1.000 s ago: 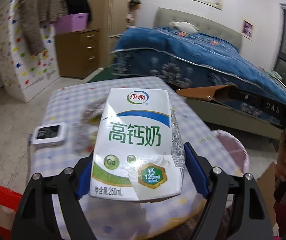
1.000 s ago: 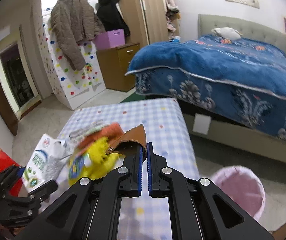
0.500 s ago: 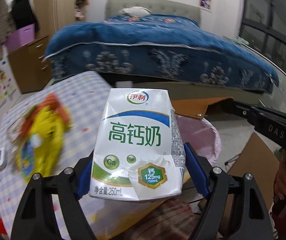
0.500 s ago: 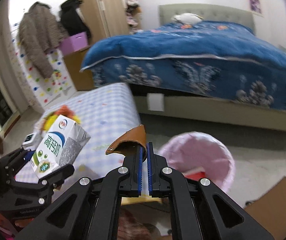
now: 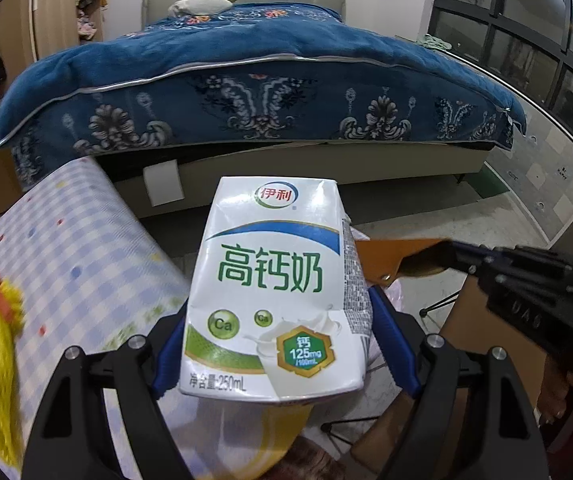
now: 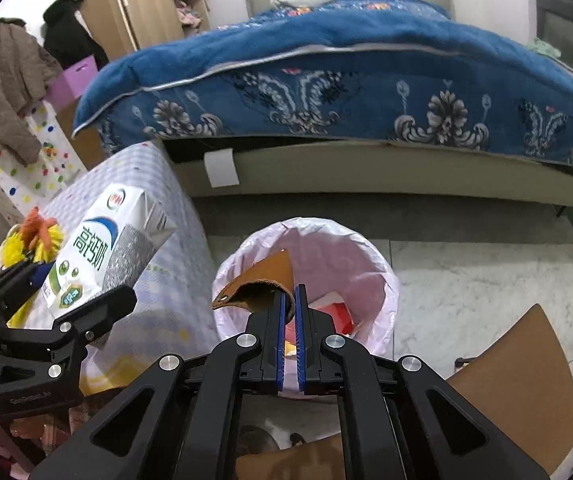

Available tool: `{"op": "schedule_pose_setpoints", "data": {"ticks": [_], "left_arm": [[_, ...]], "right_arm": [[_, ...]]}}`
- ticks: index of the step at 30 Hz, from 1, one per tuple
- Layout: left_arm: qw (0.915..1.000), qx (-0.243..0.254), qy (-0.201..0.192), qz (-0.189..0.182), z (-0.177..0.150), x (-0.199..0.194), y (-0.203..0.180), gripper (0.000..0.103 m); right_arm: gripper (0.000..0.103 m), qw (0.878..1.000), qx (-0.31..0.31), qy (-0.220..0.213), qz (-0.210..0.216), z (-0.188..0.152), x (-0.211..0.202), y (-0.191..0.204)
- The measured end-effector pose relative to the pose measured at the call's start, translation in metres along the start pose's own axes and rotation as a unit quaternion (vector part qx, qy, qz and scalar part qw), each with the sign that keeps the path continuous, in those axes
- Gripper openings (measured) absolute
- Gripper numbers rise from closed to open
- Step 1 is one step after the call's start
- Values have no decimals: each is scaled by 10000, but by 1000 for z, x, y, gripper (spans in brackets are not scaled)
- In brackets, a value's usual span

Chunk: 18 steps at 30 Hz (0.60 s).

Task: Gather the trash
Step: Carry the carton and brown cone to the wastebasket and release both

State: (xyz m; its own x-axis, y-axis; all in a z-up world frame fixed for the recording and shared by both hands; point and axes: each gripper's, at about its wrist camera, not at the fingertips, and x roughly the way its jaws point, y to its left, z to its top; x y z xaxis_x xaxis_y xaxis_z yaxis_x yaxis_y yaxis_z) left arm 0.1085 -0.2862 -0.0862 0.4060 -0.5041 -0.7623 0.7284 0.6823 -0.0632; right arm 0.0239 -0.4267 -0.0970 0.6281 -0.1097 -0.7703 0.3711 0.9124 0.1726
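Observation:
My left gripper (image 5: pixel 276 344) is shut on a white and green milk carton (image 5: pixel 274 284), held upright beside the table edge; the carton also shows in the right wrist view (image 6: pixel 98 256). My right gripper (image 6: pixel 290 304) is shut on a brown leather scrap (image 6: pixel 262 284), which also shows in the left wrist view (image 5: pixel 398 256). It holds the scrap right above the open mouth of a bin with a pink bag (image 6: pixel 366 252). Red trash lies inside the bin.
A table with a blue checked cloth (image 5: pixel 78 248) stands left of the bin, with a yellow and orange toy (image 6: pixel 26 240) on it. A bed with a blue quilt (image 6: pixel 346 80) is behind. Brown cardboard (image 6: pixel 518 376) lies on the floor at right.
Both grippers have swung right, away from the table. The leather scrap now hangs over the bin, and the milk carton has come level with the table's right edge.

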Motion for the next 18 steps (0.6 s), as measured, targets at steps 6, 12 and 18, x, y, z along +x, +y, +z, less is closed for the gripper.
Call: {"op": "schedule_pose_setpoints", "data": {"ticks": [6,12,18], "left_arm": [[9999,-44,-97,-41,19,13,2,88],[9993,-260,-175,180,19,6,21,91],[9978,-436,-192,459,-5,-20,40,91]], "right_arm": [[13,10000,56,73,-21,15,23,-10],[37,9995,283,147,90,20,35,-20],[37,9993,331,25,158,16,15,-14]]}}
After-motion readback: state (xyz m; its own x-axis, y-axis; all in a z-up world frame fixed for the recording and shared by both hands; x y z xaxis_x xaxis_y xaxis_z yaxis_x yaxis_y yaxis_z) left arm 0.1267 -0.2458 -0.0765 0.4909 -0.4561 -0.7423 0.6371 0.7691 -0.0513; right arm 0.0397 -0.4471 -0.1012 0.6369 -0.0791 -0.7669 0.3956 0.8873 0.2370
